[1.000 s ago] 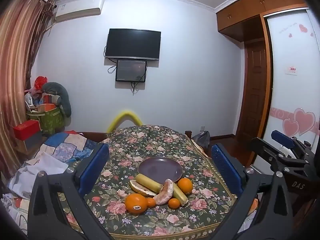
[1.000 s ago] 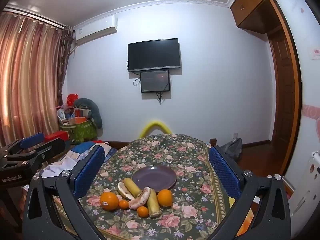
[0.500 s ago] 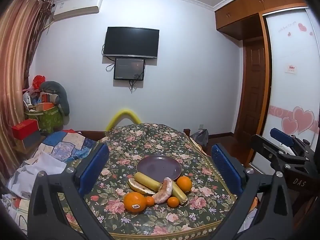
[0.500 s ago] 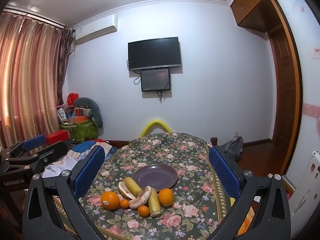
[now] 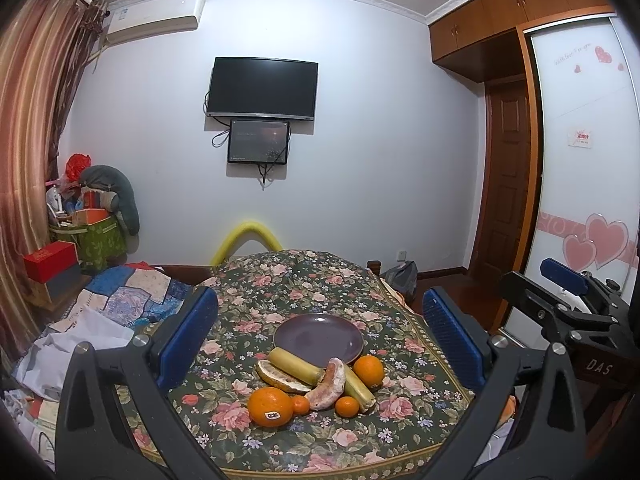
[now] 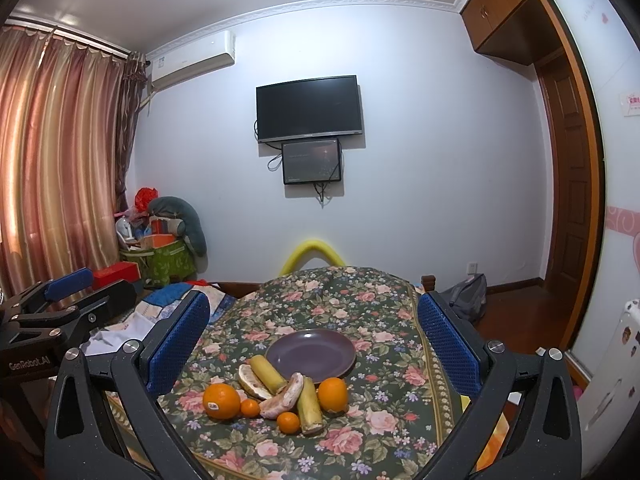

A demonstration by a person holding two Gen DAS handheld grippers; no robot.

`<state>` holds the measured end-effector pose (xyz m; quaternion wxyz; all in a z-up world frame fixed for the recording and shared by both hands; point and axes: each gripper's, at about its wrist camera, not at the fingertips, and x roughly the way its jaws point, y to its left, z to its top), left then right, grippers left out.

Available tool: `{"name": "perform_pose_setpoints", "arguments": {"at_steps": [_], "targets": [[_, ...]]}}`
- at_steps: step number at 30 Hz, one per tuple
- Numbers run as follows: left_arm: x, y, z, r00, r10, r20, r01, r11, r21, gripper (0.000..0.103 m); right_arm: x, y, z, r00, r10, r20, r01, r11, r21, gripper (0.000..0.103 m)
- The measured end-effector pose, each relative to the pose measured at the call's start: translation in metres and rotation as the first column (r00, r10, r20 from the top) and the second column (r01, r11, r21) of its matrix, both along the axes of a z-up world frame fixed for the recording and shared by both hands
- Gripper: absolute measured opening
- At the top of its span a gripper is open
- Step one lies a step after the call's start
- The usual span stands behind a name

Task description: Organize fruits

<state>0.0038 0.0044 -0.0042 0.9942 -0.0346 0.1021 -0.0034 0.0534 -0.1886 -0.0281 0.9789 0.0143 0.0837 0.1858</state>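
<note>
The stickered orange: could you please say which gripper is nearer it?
Left, probably. The left gripper faces the stickered orange almost head-on; the right gripper is further right, seeing it off toward its left finger. Neither touches it.

Plate [image 5: 318, 336] at frame centre on table [image 5: 280, 280]; fruit pile [image 5: 316, 380] just below it, touching rim.
</note>
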Motion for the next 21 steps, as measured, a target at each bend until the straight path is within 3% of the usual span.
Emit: {"name": "perform_pose_setpoints", "arguments": {"at_steps": [21], "targets": [[0.0008, -0.0005, 0.0012, 1.0, -0.002, -0.003, 0.002, 1.0, -0.003, 0.103, -0.001, 0.0007, 0.0022, 1.0, -0.002, 0.002, 0.002, 1.0, 0.001, 0.103]]}}
